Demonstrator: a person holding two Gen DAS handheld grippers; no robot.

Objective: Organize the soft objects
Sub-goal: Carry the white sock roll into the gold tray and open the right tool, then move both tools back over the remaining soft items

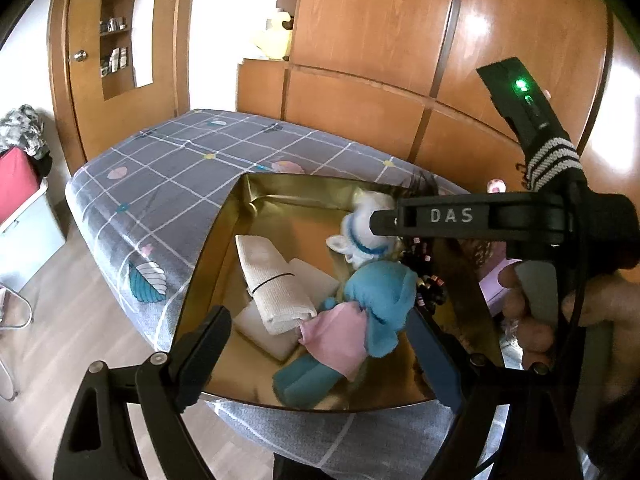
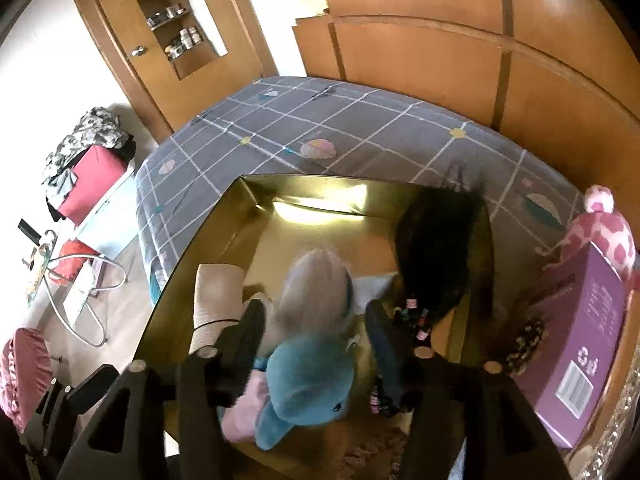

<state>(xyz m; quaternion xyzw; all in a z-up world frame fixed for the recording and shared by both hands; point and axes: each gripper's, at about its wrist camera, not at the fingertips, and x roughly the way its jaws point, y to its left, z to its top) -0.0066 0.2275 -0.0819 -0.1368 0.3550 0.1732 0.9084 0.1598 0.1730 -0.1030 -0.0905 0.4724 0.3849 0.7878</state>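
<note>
A gold box [image 1: 200, 276] sits on the bed and holds soft things. Inside lie a blue plush in a pink dress [image 1: 372, 300], a white plush with a blue collar [image 1: 360, 220], a beige rolled cloth [image 1: 276, 284] on a white pad [image 1: 264, 332], and a dark wig with beads [image 2: 436, 240]. My left gripper [image 1: 320, 356] is open above the box's near side. My right gripper [image 2: 316, 340] is open, its fingers [image 2: 248, 340] on either side of the blue plush [image 2: 312, 384] and grey-white plush [image 2: 316, 280]. The right gripper also shows in the left view [image 1: 384, 220], by the white plush.
The bed [image 1: 180, 152] has a grey checked sheet. A purple carton [image 2: 580, 340] and pink spotted plush [image 2: 608, 232] lie to the right. Wooden wardrobes [image 1: 400, 40] stand behind. A red bag [image 2: 92, 184], hangers and clutter lie on the floor at left.
</note>
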